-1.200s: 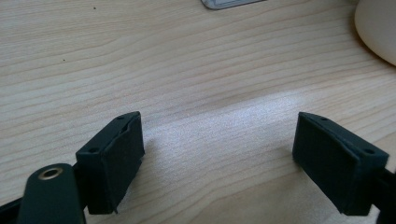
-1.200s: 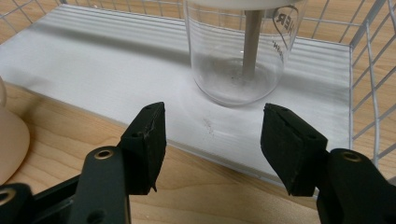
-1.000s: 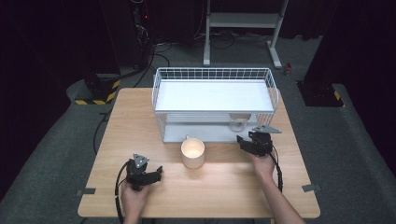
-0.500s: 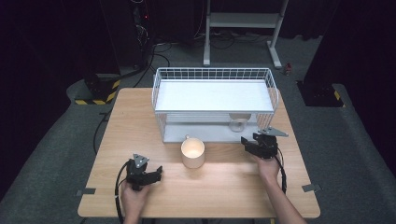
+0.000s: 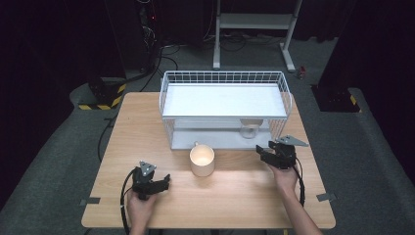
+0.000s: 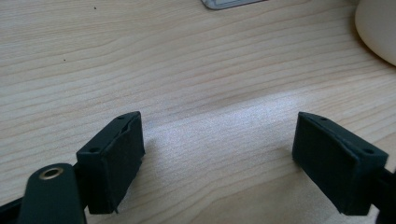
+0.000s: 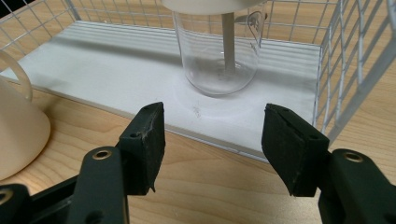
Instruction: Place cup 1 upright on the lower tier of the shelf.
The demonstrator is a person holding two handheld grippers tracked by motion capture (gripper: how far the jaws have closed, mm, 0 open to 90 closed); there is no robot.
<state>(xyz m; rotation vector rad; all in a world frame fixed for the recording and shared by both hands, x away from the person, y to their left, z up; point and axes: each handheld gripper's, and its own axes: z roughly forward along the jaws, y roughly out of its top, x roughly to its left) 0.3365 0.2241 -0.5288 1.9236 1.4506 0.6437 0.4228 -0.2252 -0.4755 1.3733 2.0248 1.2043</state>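
Observation:
A cream mug (image 5: 202, 160) stands on the wooden table (image 5: 235, 196) in front of a white wire rack (image 5: 223, 93). On the rack's lower shelf (image 7: 116, 51) stands a clear glass (image 5: 249, 129) with a cream top and a pale stem inside it. My right gripper (image 5: 263, 150) is open just before the shelf's front edge and points at the glass (image 7: 217, 56), with nothing between its fingers (image 7: 212, 116). The mug (image 7: 18, 135) is to its left. My left gripper (image 5: 164, 180) rests low at the near left, open over bare wood (image 6: 218, 128), with the mug (image 6: 378, 28) ahead at the right.
The rack has two tiers with a white upper shelf (image 5: 222, 100) and wire sides (image 7: 359, 56) close beside the right gripper. A cable trails from each gripper. The floor around the table is dark, with a metal stand (image 5: 254, 22) behind.
The right gripper has drawn back a little from the rack, toward the near right. The left gripper, the mug and the glass have stayed put.

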